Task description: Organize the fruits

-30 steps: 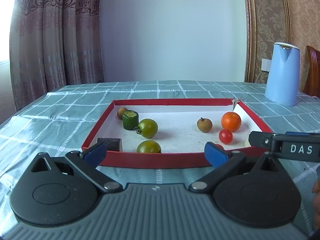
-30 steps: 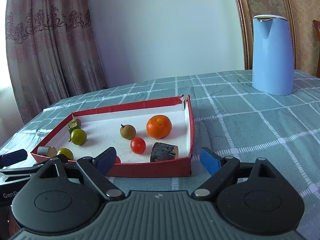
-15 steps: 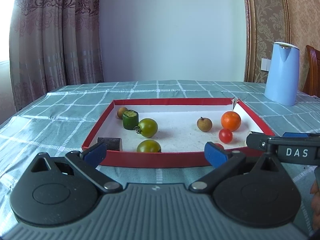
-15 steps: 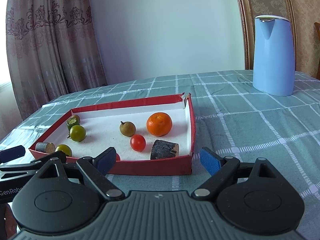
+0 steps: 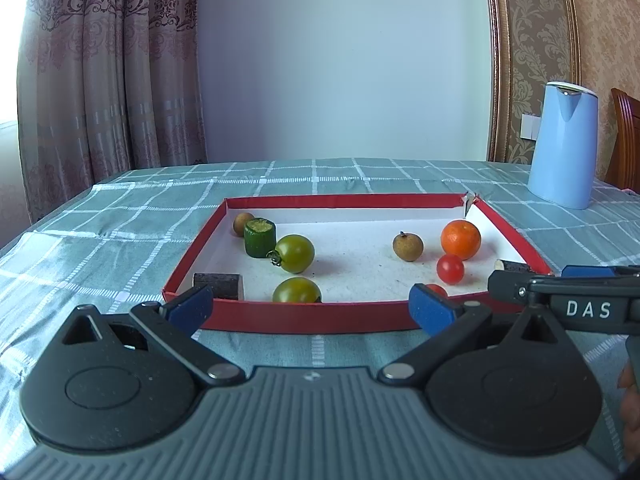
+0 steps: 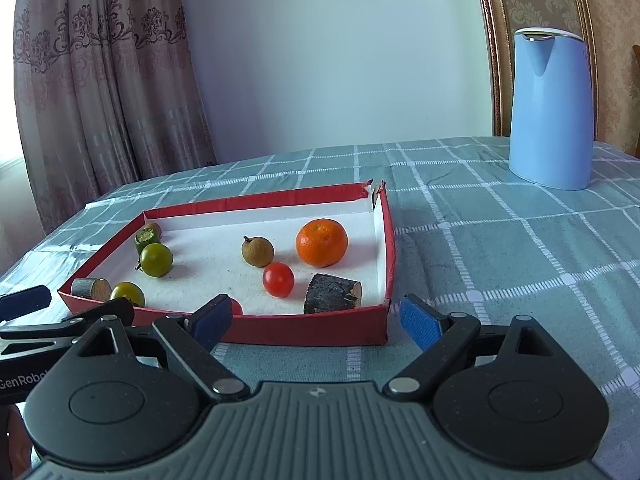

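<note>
1. Left gripper (image 5: 310, 307) low over the checked tablecloth (image 5: 120, 248), tilted slightly downward, fingers spread wide with nothing between the blue pads (image 5: 188, 306).
2. Right gripper (image 6: 316, 318) in the same low, slightly downward pose, jaws wide apart, gripping nothing; near wall of the red tray (image 6: 312, 326) just ahead of its fingertips.
3. Both grippers side by side: right one's dark finger visible at right edge of left view, left one's at left edge of right view.
4. Bit of a hand (image 5: 630, 400) at right border of left view.
5. Tray shallow, red-walled, white floor, straight ahead of both grippers, resting on the cloth.
6. Ahead-left of left gripper: two green tomatoes (image 5: 295, 253), glossy, one behind the other; a cut green cucumber piece (image 5: 260, 238) upright, touching or just beside the farther tomato; a brown longan (image 5: 242, 223) behind it in the far corner; a dark cylindrical chunk (image 5: 218, 285) against the near wall.
7. Ahead of right gripper: mandarin orange (image 6: 322, 242), bright, dimpled; second longan (image 6: 257, 251) left of it; red cherry tomato (image 6: 278, 279) nearer; another red one (image 6: 236, 307) mostly hidden behind the left finger.
8. Dark bark-like log piece (image 6: 332, 294) on its side near the tray's near right corner.
9. Pale blue kettle (image 6: 550, 110) upright, well beyond and right of the tray.
</note>
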`<state>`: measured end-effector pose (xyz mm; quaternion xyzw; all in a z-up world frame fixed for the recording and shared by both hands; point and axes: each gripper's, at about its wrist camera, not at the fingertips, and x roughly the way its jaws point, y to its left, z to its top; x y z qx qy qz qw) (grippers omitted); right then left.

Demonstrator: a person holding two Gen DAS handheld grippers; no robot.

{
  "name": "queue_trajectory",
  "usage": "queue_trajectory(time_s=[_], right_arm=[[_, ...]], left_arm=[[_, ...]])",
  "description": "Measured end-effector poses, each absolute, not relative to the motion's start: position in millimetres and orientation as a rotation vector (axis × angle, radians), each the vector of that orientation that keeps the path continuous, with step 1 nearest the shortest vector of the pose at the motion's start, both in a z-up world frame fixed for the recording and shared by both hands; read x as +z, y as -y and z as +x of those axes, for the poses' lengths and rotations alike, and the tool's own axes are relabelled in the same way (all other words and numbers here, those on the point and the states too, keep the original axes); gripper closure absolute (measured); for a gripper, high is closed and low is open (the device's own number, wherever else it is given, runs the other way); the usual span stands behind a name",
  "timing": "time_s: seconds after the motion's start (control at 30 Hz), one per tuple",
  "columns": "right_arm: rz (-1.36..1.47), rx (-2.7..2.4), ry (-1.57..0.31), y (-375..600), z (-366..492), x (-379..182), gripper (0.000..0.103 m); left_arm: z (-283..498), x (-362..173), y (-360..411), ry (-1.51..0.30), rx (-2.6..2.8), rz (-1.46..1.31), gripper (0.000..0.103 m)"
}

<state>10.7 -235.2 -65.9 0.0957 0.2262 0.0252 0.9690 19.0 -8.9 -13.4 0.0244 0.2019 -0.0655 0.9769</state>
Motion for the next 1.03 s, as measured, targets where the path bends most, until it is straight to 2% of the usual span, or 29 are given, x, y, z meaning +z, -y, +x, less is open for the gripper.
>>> queue_trajectory(time_s=[1.03], right_arm=[[0.182,0.065,-0.467,232.1,10.7,-66.7,0.012]], left_arm=[[10.2,-14.5,7.7,-0.396,-0.147,0.072,0.000]])
